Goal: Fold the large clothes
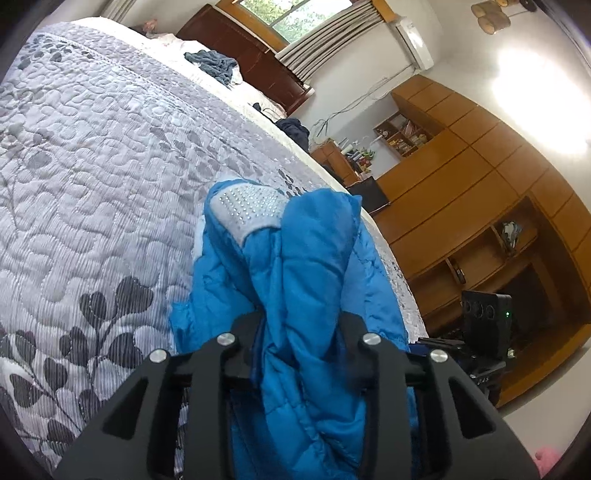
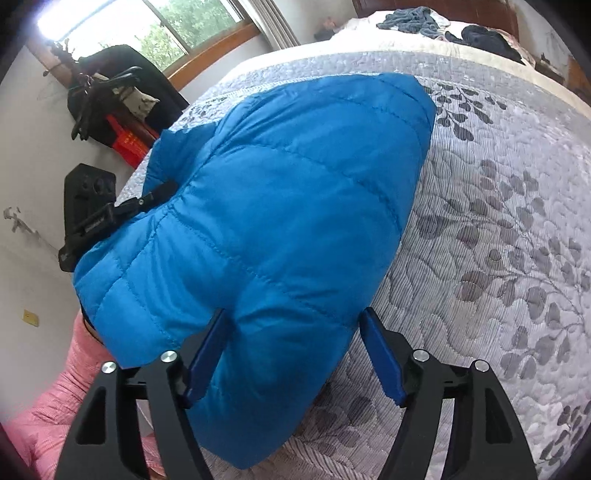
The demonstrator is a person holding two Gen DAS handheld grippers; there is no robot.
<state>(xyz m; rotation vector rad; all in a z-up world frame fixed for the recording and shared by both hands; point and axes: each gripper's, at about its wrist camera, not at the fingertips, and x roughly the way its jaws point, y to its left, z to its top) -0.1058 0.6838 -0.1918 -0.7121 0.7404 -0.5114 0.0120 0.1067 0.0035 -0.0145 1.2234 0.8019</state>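
On one bed (image 2: 498,221), left gripper (image 1: 301,332) fingers clamp one blue jacket (image 2: 277,221); right gripper (image 2: 295,343) fingers apart.

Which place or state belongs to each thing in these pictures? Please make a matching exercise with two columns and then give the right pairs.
Things:
1. left hand-held gripper
2. right hand-held gripper
3. blue quilted jacket
4. grey-blue crumpled cloth

Places or states:
A. open, fingers on either side of the jacket's near end
B. lying on the bedspread
C. shut on bunched blue fabric
D. far off near the headboard

Pairs: 1-C, 2-A, 3-B, 4-D
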